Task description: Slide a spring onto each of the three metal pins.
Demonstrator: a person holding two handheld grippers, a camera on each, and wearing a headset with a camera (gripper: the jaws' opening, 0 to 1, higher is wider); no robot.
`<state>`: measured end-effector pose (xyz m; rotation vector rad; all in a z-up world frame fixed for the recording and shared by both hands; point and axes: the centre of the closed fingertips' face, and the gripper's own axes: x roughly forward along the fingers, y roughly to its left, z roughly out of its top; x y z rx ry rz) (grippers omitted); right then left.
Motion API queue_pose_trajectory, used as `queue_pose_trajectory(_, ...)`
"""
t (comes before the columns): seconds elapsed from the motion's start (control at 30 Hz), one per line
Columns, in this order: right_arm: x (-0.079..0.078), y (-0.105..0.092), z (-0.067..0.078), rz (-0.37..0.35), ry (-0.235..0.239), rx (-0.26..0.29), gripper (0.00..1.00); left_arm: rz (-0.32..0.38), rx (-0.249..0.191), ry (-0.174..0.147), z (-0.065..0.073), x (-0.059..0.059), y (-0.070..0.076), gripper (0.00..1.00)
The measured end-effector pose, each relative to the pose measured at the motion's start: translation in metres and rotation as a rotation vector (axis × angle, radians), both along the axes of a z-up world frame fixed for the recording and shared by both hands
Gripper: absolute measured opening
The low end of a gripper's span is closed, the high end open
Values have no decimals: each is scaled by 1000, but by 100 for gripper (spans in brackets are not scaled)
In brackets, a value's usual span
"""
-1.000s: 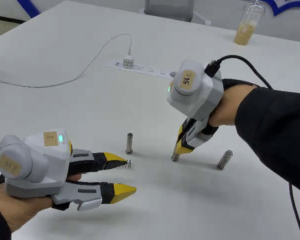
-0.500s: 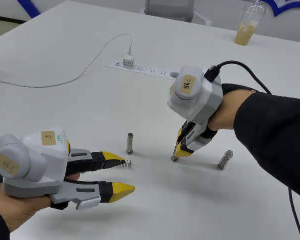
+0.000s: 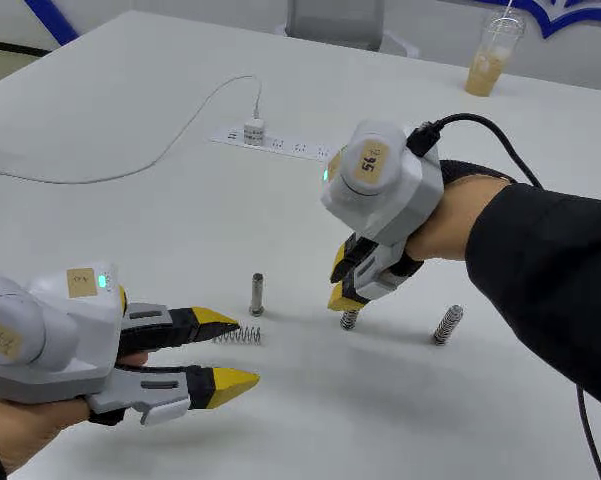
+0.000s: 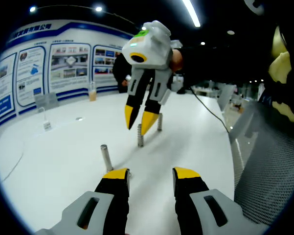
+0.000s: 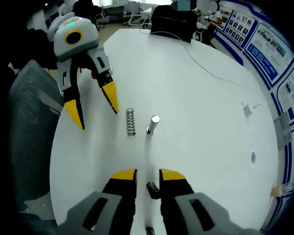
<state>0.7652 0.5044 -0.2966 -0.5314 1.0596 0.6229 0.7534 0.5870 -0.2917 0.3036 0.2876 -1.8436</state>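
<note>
Nearest: the left hand-held gripper [image 3: 228, 352], grey body, black jaws and yellow tips, lies level just above the white worktop [image 3: 130, 230]. Its jaws are spread wide and hold nothing.
Loose spring: the small steel coil spring [image 3: 237, 335] lies on its side on the worktop, just beyond the upper jaw tip.
Bare pin: the short upright grey metal pin [image 3: 257, 293] stands just behind the spring with nothing on it, so this one looks to be the pin left to do.
Right side: the right hand-held gripper [image 3: 345, 290] points down with a narrow gap between its jaws, gripping nothing. It is directly over the spring-covered middle pin [image 3: 350, 318].
Farther right: the second spring-covered pin [image 3: 447, 323] stands apart from both grippers.
Risk, pickup: the coil is thin and lies flat, so an off-centre pinch could flick or roll it away.
Risk, pins: the pins look free-standing, so a brushing jaw could topple one.
Risk, threading: a tilted grip could snag the coil on the pin top.
</note>
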Motion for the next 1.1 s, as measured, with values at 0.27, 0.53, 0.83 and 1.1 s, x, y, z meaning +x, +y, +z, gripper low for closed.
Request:
queue_pose_trajectory(0.27, 10, 33, -13, 6, -13, 80, 18, 18, 4, 1, -2, 5, 6, 36)
queue_pose_trajectory(0.53, 21, 53, -26, 11, -28, 120, 16, 33, 3, 3, -2, 8, 8, 36)
queue_pose_trajectory(0.83, 30, 63, -39, 14, -43, 138, 14, 39, 6, 4, -3, 10, 10, 35)
queue_pose_trajectory(1.1, 34, 65, -49, 18, -33, 136, 13, 47, 7, 5, -4, 12, 11, 35)
